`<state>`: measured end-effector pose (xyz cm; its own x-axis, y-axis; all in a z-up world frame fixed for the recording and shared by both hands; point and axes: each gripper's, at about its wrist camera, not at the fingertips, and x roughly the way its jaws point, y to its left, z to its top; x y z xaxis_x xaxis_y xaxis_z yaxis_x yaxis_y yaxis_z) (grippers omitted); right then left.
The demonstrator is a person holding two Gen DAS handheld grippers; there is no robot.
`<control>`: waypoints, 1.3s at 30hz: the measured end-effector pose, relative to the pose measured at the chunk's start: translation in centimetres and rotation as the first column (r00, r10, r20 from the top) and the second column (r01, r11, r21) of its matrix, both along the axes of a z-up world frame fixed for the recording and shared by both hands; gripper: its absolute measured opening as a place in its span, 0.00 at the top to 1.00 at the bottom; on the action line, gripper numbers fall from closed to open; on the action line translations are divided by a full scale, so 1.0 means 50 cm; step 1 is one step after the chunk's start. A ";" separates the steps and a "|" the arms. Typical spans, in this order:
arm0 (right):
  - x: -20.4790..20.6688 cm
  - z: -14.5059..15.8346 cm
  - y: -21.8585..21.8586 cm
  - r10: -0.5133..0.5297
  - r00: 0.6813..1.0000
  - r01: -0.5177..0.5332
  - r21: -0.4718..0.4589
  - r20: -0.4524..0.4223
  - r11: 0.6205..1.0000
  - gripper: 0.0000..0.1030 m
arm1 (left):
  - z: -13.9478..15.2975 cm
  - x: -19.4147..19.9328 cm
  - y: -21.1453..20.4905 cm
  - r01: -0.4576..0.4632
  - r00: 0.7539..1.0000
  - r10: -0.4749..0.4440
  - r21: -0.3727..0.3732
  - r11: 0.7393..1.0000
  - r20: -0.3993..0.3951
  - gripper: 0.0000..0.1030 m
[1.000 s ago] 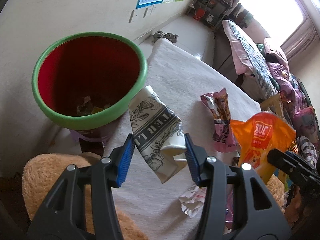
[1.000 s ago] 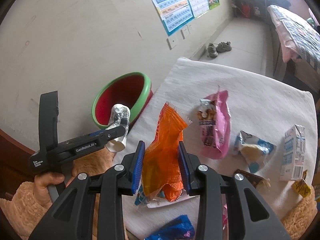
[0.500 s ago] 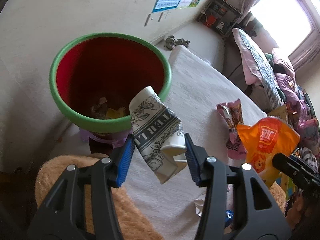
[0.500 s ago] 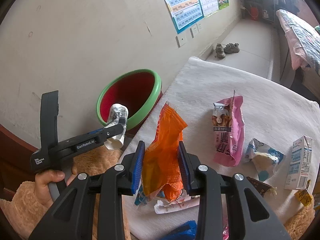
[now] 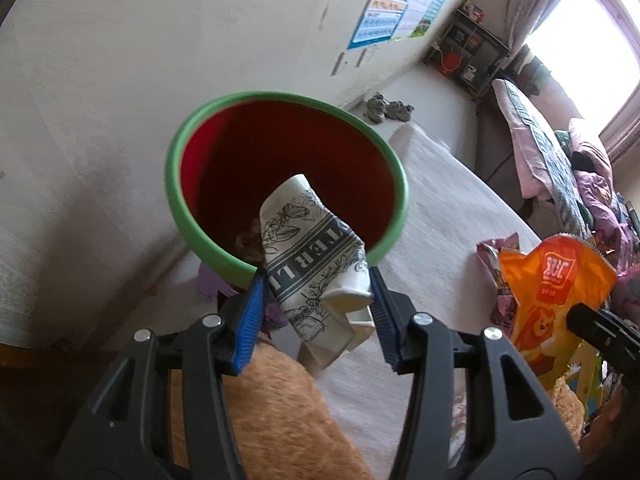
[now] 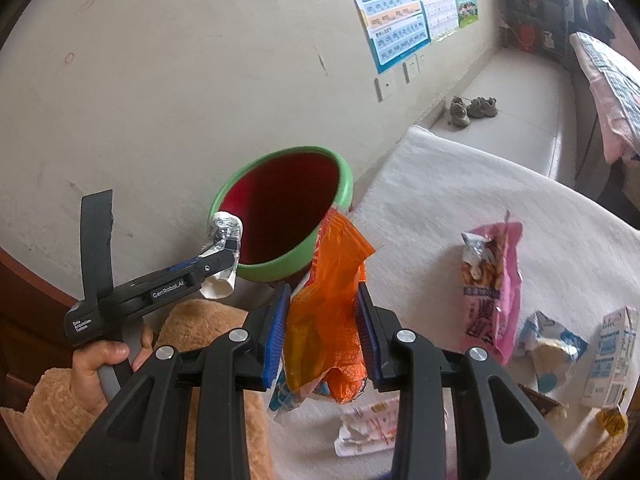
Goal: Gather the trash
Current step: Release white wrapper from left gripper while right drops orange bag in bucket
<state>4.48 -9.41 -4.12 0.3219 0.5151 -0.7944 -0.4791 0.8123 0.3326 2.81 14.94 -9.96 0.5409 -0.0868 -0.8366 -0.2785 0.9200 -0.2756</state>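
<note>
My left gripper (image 5: 316, 300) is shut on a crushed paper cup (image 5: 308, 260) with black print, held over the near rim of the red bin with a green rim (image 5: 288, 100). The cup's top pokes over the bin's mouth. In the right wrist view the left gripper (image 6: 224, 256) and cup (image 6: 224, 236) sit at the bin's (image 6: 344, 184) left rim. My right gripper (image 6: 322, 320) is shut on an orange snack bag (image 6: 328, 320), held up beside the bin. The bag also shows in the left wrist view (image 5: 552, 280).
On the white tablecloth (image 6: 460, 200) lie a pink snack bag (image 6: 496, 280), a blue-white wrapper (image 6: 552, 352), a small milk carton (image 6: 612, 360) and a torn paper wrapper (image 6: 368, 428). A wall stands behind the bin. A bed (image 5: 540, 140) is at the far right.
My left gripper has carried the paper cup forward and left, from beside the bin to over its near rim. My right gripper has moved the orange bag closer to the bin.
</note>
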 end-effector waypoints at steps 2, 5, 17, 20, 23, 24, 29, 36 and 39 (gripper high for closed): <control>0.005 0.001 0.014 0.010 1.000 -0.010 -0.006 0.006 1.000 0.69 | 0.000 0.000 0.011 -0.009 1.000 0.009 0.009 1.000 0.000 0.54; 0.017 0.003 0.029 0.015 1.000 -0.015 -0.002 0.016 1.000 0.69 | -0.001 0.000 0.024 -0.022 1.000 0.022 0.017 1.000 0.000 0.54; 0.125 0.012 0.106 -0.037 0.999 0.038 0.116 -0.006 0.993 0.69 | 0.005 0.041 0.082 -0.076 0.997 0.076 0.048 0.996 0.009 0.54; 0.146 0.018 0.133 -0.047 0.998 0.044 0.102 0.033 0.994 0.69 | -0.001 0.055 0.086 -0.076 0.997 0.075 0.046 0.996 0.007 0.54; 0.163 0.019 0.153 -0.057 0.997 0.051 0.109 0.051 0.993 0.66 | -0.009 0.070 0.087 -0.073 0.997 0.073 0.051 0.996 -0.001 0.54; 0.168 0.018 0.160 -0.060 0.997 0.054 0.110 0.057 0.992 0.66 | -0.012 0.074 0.086 -0.072 0.997 0.072 0.052 0.996 -0.005 0.53; 0.189 0.014 0.185 -0.057 0.995 0.047 0.116 0.082 0.992 0.56 | -0.028 0.081 0.089 -0.075 0.997 0.075 0.035 0.997 -0.009 0.48; 0.187 0.012 0.162 -0.075 0.995 0.064 0.141 0.070 0.988 0.40 | -0.033 0.059 0.090 -0.101 0.995 0.101 0.009 0.995 -0.005 0.33; 0.177 0.011 0.122 -0.084 0.995 0.076 0.148 0.045 0.986 0.40 | -0.036 0.050 0.083 -0.096 0.995 0.096 0.007 0.995 -0.010 0.33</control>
<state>13.33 -3.29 -3.56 0.4051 0.5950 -0.6942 -0.4340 0.7934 0.4268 5.29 19.08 -11.74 0.5380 -0.0299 -0.8424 -0.3682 0.8906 -0.2668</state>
